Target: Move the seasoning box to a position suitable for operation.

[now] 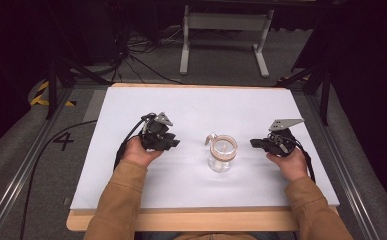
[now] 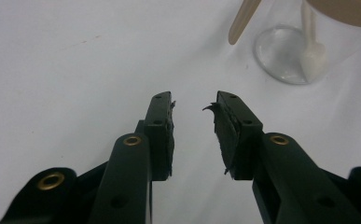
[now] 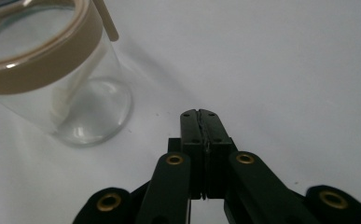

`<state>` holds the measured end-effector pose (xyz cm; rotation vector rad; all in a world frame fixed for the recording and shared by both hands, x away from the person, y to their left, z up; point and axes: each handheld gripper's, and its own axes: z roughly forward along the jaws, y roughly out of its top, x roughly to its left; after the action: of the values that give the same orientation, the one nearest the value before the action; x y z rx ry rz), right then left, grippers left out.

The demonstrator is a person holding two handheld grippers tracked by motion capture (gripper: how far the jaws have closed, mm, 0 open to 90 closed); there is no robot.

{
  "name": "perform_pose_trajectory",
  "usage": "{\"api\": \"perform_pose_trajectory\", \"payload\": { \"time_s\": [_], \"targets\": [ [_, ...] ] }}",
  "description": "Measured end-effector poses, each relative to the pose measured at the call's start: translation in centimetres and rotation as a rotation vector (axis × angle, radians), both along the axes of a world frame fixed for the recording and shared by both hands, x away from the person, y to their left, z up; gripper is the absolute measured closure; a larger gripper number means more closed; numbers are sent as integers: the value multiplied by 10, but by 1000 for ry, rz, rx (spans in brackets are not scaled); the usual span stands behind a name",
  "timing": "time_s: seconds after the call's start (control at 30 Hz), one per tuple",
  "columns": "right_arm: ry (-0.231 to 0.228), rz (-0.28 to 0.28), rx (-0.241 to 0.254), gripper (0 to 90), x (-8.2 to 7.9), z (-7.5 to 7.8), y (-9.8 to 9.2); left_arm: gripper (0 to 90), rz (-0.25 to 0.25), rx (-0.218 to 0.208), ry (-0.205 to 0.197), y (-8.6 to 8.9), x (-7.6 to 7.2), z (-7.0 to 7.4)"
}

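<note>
Glass jar (image 1: 222, 154) stands upright, mouth up, between empty grippers: left gripper (image 1: 172, 142) half-open, right gripper (image 1: 254, 143) closed.

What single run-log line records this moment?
jar: upright mid-table, tan lid on | left gripper: open, empty, short of jar | right gripper: shut, empty, beside jar | contact: none

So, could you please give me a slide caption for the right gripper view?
Shut right hand-held gripper on the white table, beside a clear glass jar with a tan lid.
</note>
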<state>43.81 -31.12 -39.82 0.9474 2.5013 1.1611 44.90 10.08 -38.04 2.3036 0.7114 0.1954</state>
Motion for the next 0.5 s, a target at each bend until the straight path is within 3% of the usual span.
{"api": "perform_pose_trajectory", "payload": {
  "time_s": [0.07,0.2,0.5],
  "targets": [
    [-9,7,-21,896,-1,-1,3,679,3,2,0,-1,0,1],
    [-39,43,-9,896,-4,2,6,678,-1,-23,-2,1,-2,4],
    [-52,76,-21,896,-7,1,17,699,24,-56,-21,3,-4,8]
  ]
}}
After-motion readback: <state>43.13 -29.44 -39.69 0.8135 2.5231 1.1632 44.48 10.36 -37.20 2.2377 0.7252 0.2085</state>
